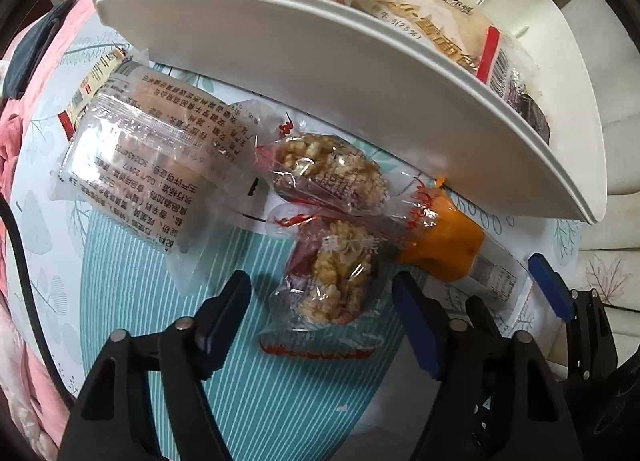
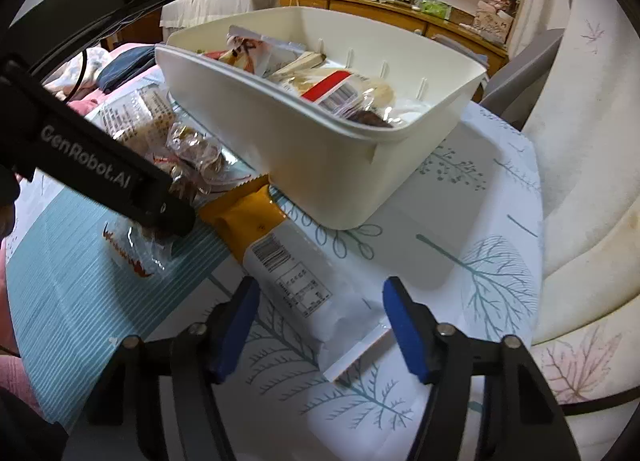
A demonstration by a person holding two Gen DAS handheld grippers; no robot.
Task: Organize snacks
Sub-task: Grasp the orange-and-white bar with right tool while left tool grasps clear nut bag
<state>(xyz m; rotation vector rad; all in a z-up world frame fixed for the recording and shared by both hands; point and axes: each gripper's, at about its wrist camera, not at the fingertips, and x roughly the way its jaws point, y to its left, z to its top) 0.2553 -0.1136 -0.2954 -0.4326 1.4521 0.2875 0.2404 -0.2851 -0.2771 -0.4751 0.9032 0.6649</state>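
A white bin (image 1: pixel 320 73) (image 2: pixel 320 165) with several snack packets inside stands on the table. In front of it lie a large clear packet with printed text (image 1: pixel 148 157), two puffed-rice packets (image 1: pixel 332 173) and an orange-and-white packet (image 1: pixel 440 237) (image 2: pixel 312 293). My left gripper (image 1: pixel 320 301) points down, open, its blue pads either side of the nearer puffed-rice packet (image 1: pixel 332 293) (image 2: pixel 132 249) with gaps showing. My right gripper (image 2: pixel 318 301) is open over the white end of the orange-and-white packet. The left gripper's black body (image 2: pixel 88 169) crosses the right wrist view.
The bin's wall lies just behind the packets. A cream cushioned seat (image 2: pixel 580 221) borders the table on the right and a grey chair back (image 2: pixel 520 73) stands behind it. Pink cloth (image 1: pixel 24 141) and a black cable (image 1: pixel 24 261) lie at the left. Wooden shelves (image 2: pixel 400 9) stand far back.
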